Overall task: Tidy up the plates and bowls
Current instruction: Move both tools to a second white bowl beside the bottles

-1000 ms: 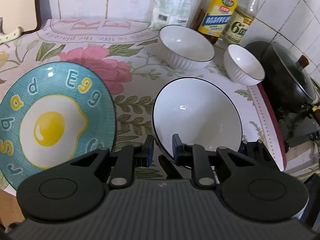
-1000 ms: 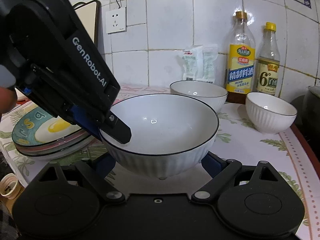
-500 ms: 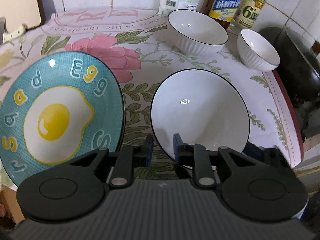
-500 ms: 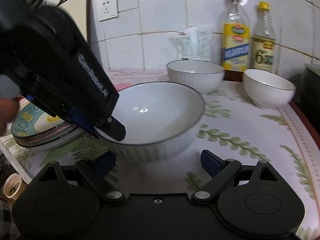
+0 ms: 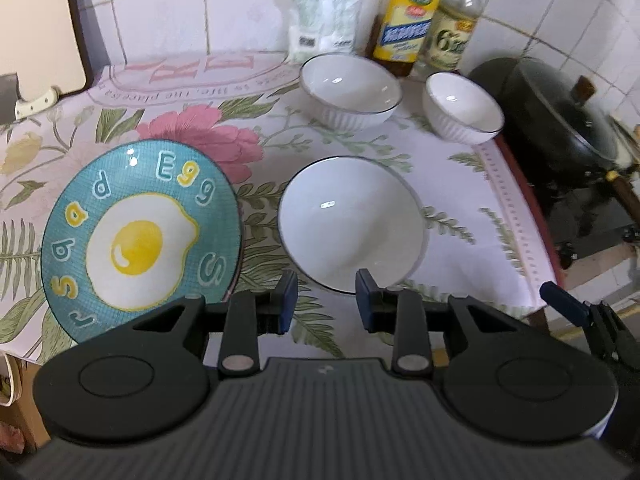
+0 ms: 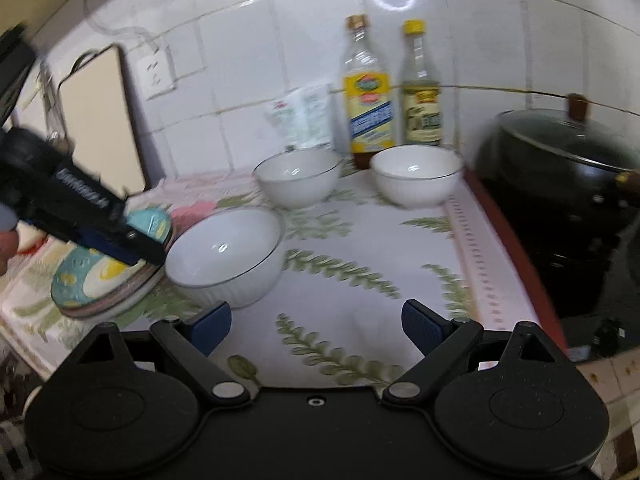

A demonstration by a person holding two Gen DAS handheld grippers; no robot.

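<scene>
While unheld: 3 white bowls (image 5: 351, 224), 1 plate stack (image 6: 108, 280).

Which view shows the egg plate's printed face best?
The left wrist view: the egg plate is seen almost from above, yolk and lettering readable. The right wrist view shows it edge-on atop a stack of plates, partly hidden by the left gripper.

Kitchen corner — white tiled wall (image 6: 248, 40) at 12 o'clock with socket (image 6: 154, 76); floral cloth (image 5: 452, 200) over counter; black lidded wok (image 6: 560, 184) at 3 o'clock — ceiling-light glare on tiles.
</scene>
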